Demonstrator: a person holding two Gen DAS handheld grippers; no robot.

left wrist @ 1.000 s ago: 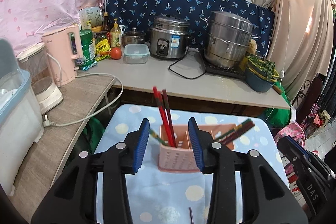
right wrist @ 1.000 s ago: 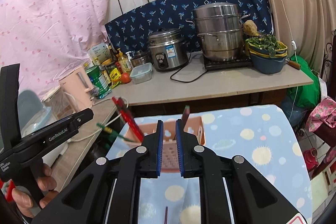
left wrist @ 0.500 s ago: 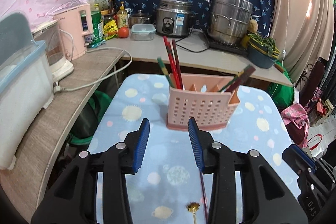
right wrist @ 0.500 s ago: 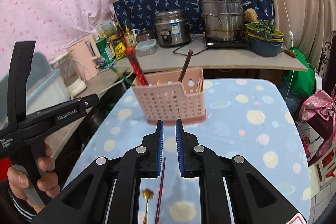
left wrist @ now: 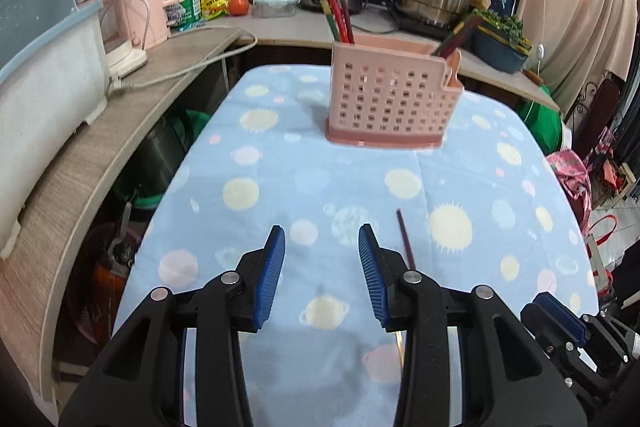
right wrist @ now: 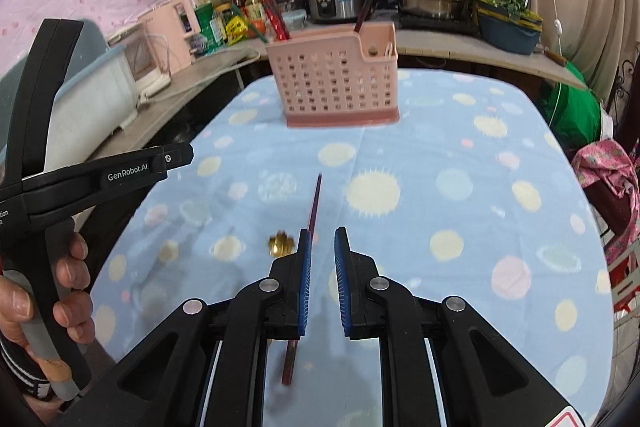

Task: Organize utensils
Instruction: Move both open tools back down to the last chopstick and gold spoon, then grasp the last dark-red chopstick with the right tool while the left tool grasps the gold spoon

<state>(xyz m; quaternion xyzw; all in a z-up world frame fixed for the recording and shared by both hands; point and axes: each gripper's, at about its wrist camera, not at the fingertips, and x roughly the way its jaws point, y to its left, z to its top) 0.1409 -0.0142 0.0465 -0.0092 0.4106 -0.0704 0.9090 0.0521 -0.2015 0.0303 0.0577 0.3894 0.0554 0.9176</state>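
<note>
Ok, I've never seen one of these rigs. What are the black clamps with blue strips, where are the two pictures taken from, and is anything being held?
There is no robot here. A person holds a hand-operated gripper in each hand, and each gripper carries a camera looking forward along its two fingers. One picture comes from the left gripper, the other from the right gripper; there the person's left hand shows on its handle.

On the blue spotted cloth stand a pink perforated utensil holder with chopsticks in it, a loose dark chopstick and a small gold piece, too blurred to identify.

Neither gripper holds anything: the left is open, the right nearly shut and empty.
</note>
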